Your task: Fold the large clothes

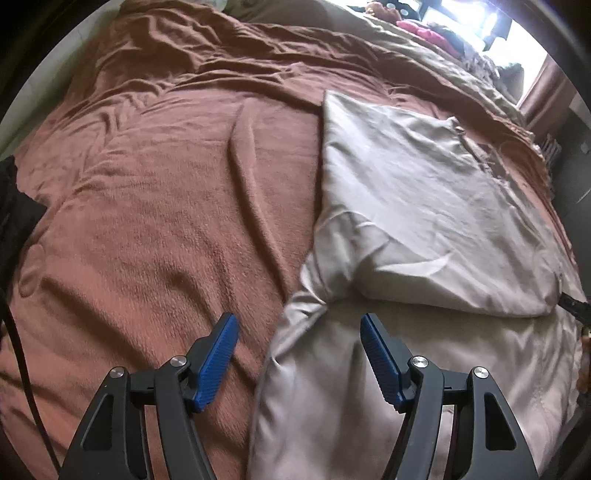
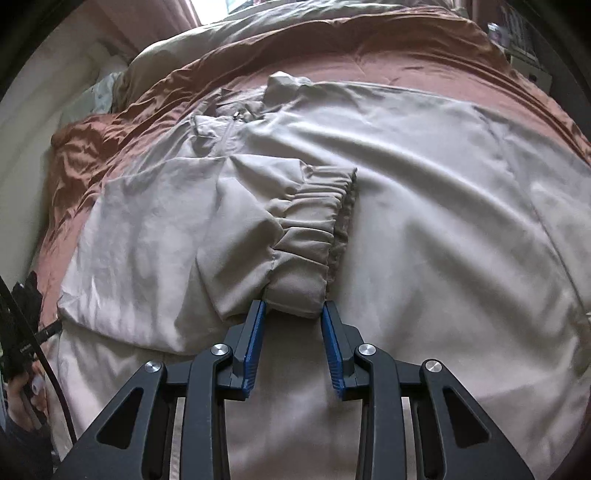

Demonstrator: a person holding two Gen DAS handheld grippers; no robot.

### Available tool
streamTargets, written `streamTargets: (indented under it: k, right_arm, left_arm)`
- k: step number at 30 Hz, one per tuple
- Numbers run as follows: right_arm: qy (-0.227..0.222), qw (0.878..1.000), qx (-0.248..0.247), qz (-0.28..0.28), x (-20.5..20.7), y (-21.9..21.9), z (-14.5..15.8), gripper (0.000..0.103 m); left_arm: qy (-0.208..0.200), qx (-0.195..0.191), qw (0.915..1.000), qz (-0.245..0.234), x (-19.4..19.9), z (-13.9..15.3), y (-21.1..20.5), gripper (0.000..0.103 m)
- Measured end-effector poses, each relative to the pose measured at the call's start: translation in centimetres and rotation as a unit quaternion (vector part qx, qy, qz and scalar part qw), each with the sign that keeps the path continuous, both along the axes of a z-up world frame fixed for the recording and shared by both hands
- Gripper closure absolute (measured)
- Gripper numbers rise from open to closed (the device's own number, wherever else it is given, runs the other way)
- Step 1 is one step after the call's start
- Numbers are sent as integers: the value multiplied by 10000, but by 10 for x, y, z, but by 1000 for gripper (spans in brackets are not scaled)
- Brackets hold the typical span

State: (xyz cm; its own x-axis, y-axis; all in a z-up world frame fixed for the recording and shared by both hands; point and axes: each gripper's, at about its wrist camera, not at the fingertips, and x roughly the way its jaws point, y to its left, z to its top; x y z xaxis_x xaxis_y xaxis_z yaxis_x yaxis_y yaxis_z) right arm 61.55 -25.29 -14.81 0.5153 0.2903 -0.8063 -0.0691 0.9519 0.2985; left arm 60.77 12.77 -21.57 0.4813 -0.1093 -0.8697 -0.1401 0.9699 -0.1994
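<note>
A large beige jacket [image 1: 424, 184] lies spread on a brown blanket [image 1: 147, 184] over a bed. In the left wrist view my left gripper [image 1: 299, 317] hovers open over the jacket's bunched left edge [image 1: 295, 350], its blue pads not touching the cloth. In the right wrist view the jacket [image 2: 461, 192] fills the frame, zipper and collar [image 2: 236, 122] at the far side. A sleeve [image 2: 258, 206] with an elastic cuff [image 2: 321, 206] is folded across the body. My right gripper [image 2: 293, 308] is shut on the sleeve's near fold, with cloth pinched between the pads.
The brown blanket [image 2: 110, 140] is rumpled around the jacket. A beige duvet [image 1: 424, 62] and pink clothes [image 1: 424, 33] lie at the bed's far side by a bright window. A hand [image 2: 22, 398] and a black cable [image 2: 55, 376] show at the lower left.
</note>
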Motion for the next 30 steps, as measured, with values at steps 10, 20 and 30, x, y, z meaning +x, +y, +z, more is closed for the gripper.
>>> streamTargets:
  k: [10, 20, 30]
  right_arm:
    - [-571, 9981, 151, -174, -59, -41, 35, 24]
    - [-1033, 9935, 204, -442, -142, -106, 64, 0]
    - [-1151, 9903, 243, -736, -218, -169, 69, 0]
  left_arm:
    - [-638, -75, 9979, 41, -33, 60, -31, 29]
    - [-1153, -208, 9923, -406, -75, 111, -103, 20]
    - [-1480, -628, 9830, -886, -112, 156, -167, 8]
